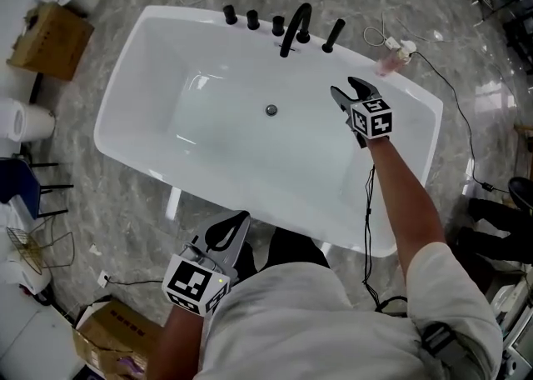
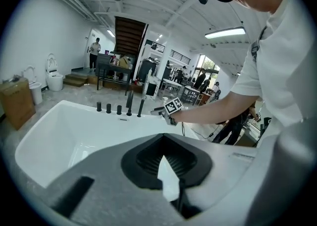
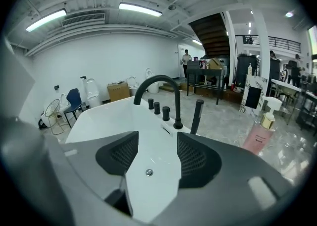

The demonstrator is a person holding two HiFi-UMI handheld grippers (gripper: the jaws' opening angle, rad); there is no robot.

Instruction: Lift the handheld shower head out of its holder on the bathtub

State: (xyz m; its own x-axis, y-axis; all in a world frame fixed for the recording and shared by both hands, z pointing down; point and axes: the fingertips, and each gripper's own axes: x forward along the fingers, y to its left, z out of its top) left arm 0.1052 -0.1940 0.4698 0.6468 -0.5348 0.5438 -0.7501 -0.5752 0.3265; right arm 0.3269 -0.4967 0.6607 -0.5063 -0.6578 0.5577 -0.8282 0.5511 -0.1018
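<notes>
The black handheld shower head (image 1: 333,35) stands upright in its holder on the far rim of the white bathtub (image 1: 125,99), right of the curved black faucet (image 1: 296,27). My right gripper (image 1: 344,87) hangs open and empty over the tub's right part, a short way in front of the shower head and apart from it. In the right gripper view the shower head (image 3: 197,116) rises just right of the gap of that gripper (image 3: 157,138). My left gripper (image 1: 236,224) is shut on nothing at the tub's near rim. The left gripper view shows the gripper (image 2: 164,145) and, far off, the shower head (image 2: 139,107).
Three black knobs (image 1: 252,19) line the rim left of the faucet. A pink pump bottle (image 1: 387,62) and a cable (image 1: 454,95) sit at the tub's far right corner. A cardboard box (image 1: 50,37) and paper rolls (image 1: 29,122) lie on the floor at the left.
</notes>
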